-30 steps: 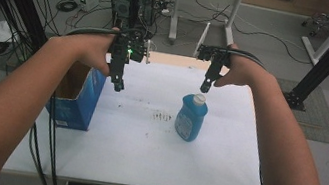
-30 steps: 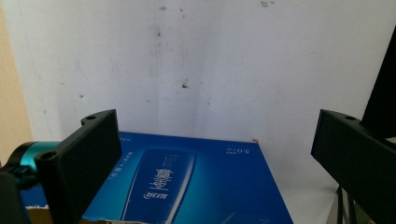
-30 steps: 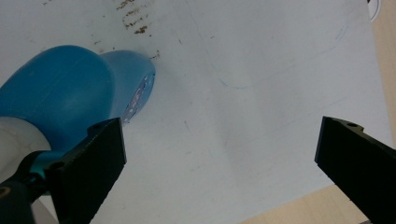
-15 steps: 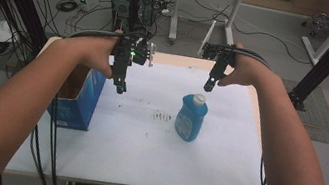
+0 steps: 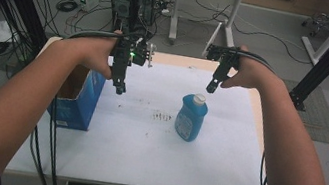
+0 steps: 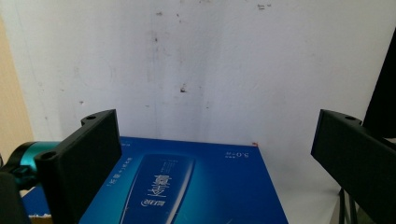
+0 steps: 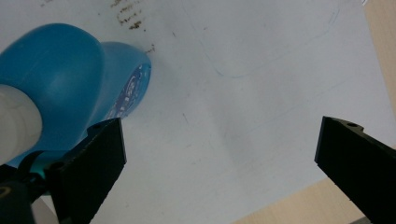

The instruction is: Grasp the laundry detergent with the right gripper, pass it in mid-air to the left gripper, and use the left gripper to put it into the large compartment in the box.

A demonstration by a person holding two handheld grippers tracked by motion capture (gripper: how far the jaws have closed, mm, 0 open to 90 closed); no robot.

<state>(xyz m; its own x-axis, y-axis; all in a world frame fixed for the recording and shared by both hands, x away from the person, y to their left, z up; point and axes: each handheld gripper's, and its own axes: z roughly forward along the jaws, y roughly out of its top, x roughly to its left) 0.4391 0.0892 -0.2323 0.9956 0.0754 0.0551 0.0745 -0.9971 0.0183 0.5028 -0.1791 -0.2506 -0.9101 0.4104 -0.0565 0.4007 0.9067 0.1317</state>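
On the blue carton, seen in the left gripper view, we are reading "5.0" near the panel's 1 o'clock corner; the larger white characters running along a printed bottle shape are too blurred and skewed for us to read. The label on the blue bottle is showing white patterning on its side in the right gripper view, with no lettering we can make out.

In the high view, we are seeing the carton standing at the desk's 9 o'clock edge, its top open. The bottle is standing upright near the desk's centre, slightly toward 2 o'clock, with a white cap. Dark specks are lying on the white desk surface between carton and bottle.

The left claw is hovering above the desk just at 2 o'clock from the carton, apart from it; its jaws are standing wide apart in the left gripper view, holding nothing, with the carton's printed face below and between them. The right claw is hanging just above the bottle's cap, at about 1 o'clock from it, not touching. Its jaws are likewise spread wide and empty, and the bottle is lying toward 9 o'clock of the gap, behind the left-hand jaw in the right gripper view.
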